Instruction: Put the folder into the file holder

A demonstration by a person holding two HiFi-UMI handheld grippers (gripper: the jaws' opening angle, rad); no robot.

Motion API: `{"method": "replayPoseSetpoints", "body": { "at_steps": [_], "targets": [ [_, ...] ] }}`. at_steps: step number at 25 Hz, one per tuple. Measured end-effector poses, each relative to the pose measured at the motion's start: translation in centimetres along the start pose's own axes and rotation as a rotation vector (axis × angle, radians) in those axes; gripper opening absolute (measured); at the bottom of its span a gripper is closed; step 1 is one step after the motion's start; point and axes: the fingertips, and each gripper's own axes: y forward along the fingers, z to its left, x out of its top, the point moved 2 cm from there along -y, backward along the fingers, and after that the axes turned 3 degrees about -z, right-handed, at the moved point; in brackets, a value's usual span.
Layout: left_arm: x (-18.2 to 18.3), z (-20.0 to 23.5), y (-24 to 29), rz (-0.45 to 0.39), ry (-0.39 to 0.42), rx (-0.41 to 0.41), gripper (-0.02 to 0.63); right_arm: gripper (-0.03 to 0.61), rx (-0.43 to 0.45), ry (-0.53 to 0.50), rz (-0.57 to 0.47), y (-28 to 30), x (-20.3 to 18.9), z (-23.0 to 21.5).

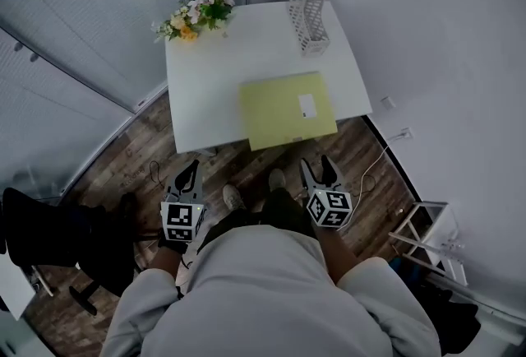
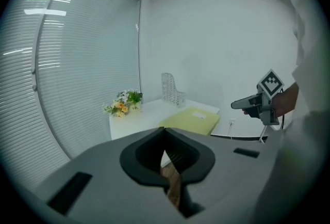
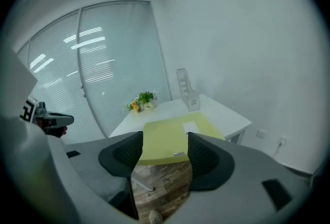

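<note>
Head view: flat rectangular folder lies near perforated white file holder.

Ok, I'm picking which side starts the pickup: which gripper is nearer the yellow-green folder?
Right. The right gripper hangs just short of the folder, in front of its right half. The left gripper is farther away, out past its near-left corner.

Yellow-green folder lies flat & closed, white label up, on table edge nearest me, overhanging it. White mesh file holder stands upright at table's far-right corner.
</note>
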Motion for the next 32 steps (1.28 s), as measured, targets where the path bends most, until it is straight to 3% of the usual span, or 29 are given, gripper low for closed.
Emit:
{"method": "replayPoseSetpoints", "body": {
  "at_steps": [7,15,20,23,26,28,32],
  "targets": [
    [0.2,2.0,2.8,0.043,0.011,0.020,0.008,0.310,-0.054,0.429,0.111,5.5,-4.7,-3.7],
    [1.4,2.6,5.7,0.114,0.023,0.037,0.008,0.359,-0.096,0.883,0.143,10.9,-8.7,-6.9],
    [1.9,2.3,7.7,0.152,0.045,0.032,0.008,0.385,-0.093,1.123,0.110,14.6,-10.6,-7.8],
    [1.6,1.8,8.5,0.190,0.055,0.021,0.008,0.396,-0.019,1.269,0.045,17.1,-11.1,-7.4],
    [1.2,1.3,9.2,0.219,0.061,0.010,0.008,0.402,0.043,1.381,-0.026,19.1,-11.2,-7.1],
    [0.9,1.0,9.7,0.236,0.063,0.003,0.008,0.396,0.032,1.422,-0.049,19.7,-11.5,-7.2],
    [0.9,0.4,10.6,0.254,0.076,-0.028,0.008,0.322,0.029,1.412,-0.066,19.9,-11.8,-7.2]
  ]
}}
